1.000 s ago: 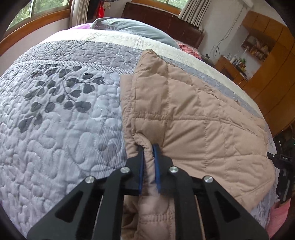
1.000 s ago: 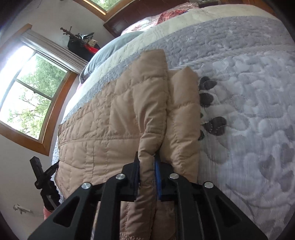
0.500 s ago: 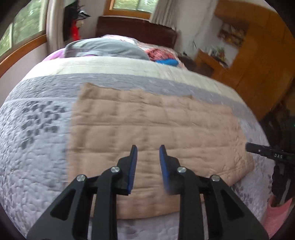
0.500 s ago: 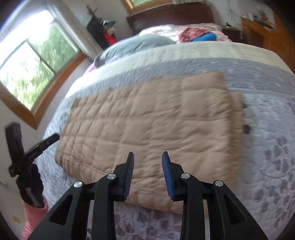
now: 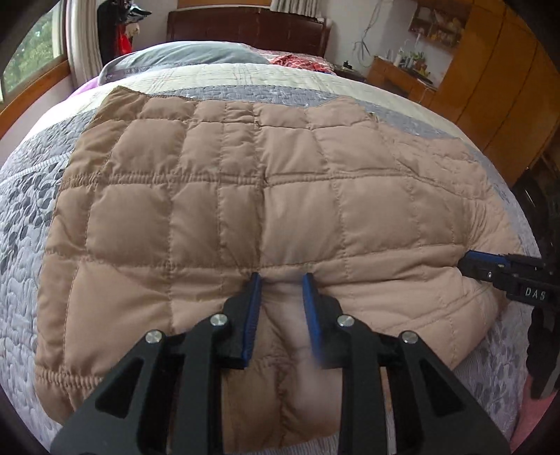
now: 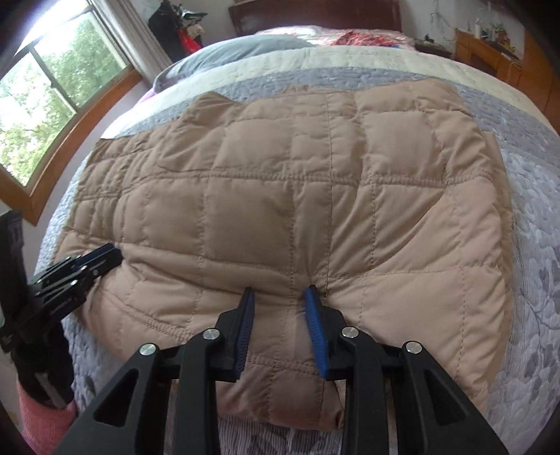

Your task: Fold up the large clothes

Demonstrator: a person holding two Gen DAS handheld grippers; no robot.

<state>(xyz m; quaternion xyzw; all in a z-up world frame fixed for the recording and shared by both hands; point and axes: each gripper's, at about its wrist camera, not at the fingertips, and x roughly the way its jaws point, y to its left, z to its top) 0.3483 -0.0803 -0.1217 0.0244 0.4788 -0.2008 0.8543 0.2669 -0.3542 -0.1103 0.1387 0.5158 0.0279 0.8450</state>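
A tan quilted jacket (image 5: 245, 196) lies folded into a wide rectangle on the grey quilted bedspread (image 5: 24, 217). My left gripper (image 5: 281, 280) is pushed down into the jacket's near edge, and a puffy ridge of fabric stands between its open blue pads (image 5: 253, 315). My right gripper (image 6: 280, 294) sits on the same near edge of the jacket (image 6: 297, 196), further right. Its jaws are closing, with a hump of fabric between them that is not pinched. Each view shows the other gripper at the side: the right gripper (image 5: 470, 264) and the left gripper (image 6: 110, 253).
A grey pillow (image 5: 189, 56) and a dark wooden headboard (image 5: 245, 31) lie at the bed's far end. A window (image 6: 52, 87) is on the left and wooden cupboards (image 5: 497, 80) on the right. A pink sleeve (image 6: 38, 420) shows at the near bed edge.
Both grippers let go of the jacket folds they had pinched. They swung round to the near edge and sank onto the jacket, which now lies flat.
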